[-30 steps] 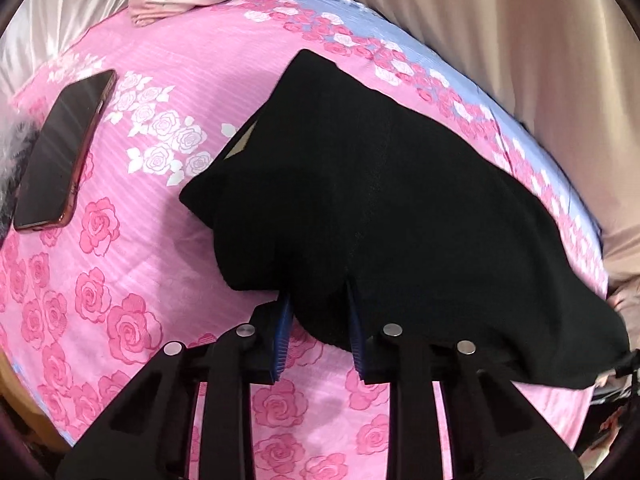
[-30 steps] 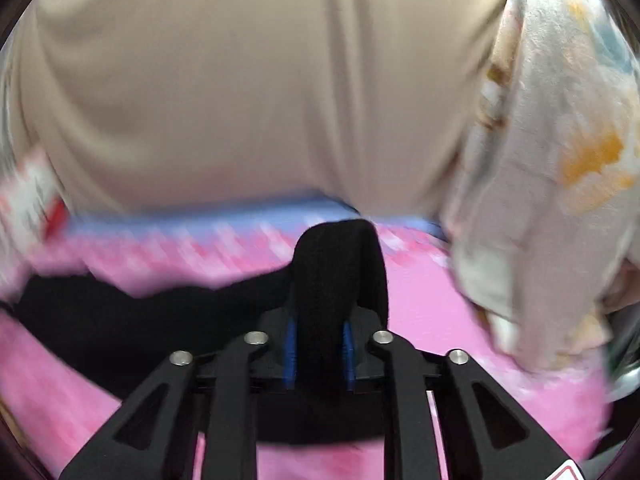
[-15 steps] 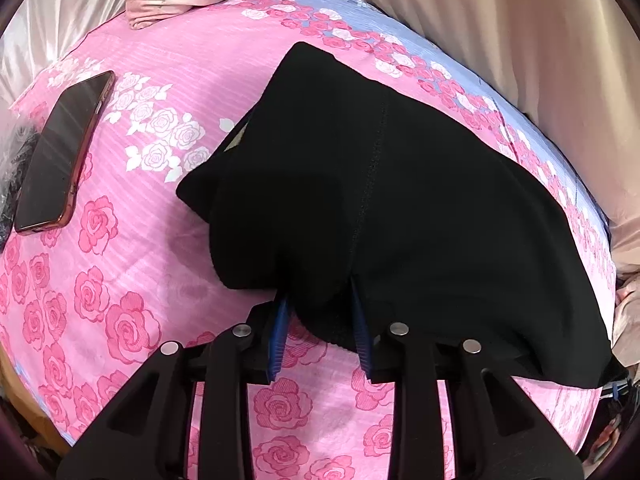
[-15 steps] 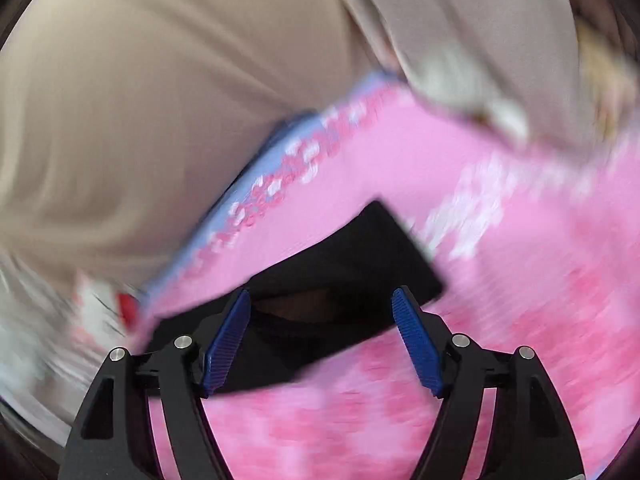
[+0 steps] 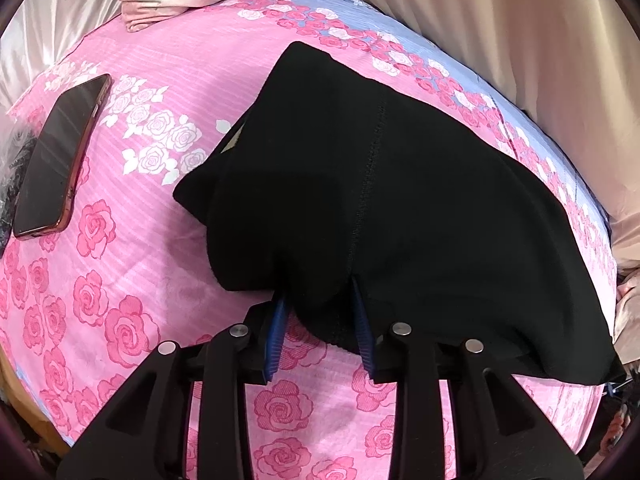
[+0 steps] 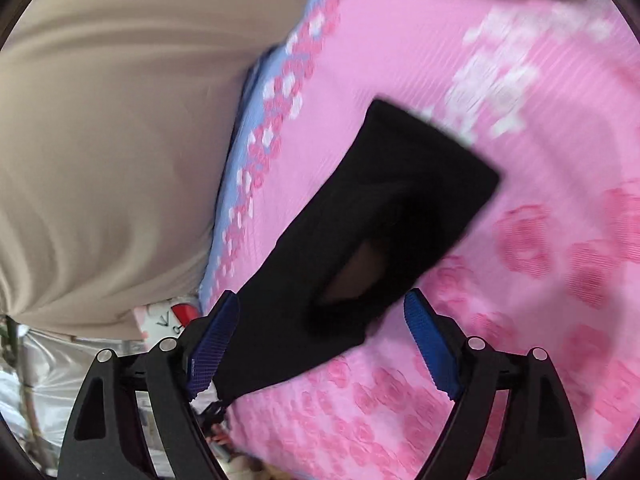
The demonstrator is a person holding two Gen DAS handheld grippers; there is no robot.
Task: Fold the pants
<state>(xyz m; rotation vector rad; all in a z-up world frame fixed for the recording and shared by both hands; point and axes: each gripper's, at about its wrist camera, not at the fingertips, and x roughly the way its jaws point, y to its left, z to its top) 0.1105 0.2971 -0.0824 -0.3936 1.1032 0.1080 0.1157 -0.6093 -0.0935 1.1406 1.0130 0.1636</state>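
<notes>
Two close downward wrist views, both over black pants [image 5: 400, 200] on pink bedspread [image 5: 140, 260].

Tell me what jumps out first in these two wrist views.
The black pants dominate, lying folded across the middle of the pink rose-print bedsheet, one edge bunched between the blue pads of the left claw. A dark phone lies on the sheet to their left, apart from them. In the right wrist view, the right claw stands open around the pants' end without pressing it, its jaws having just been moving.
</notes>
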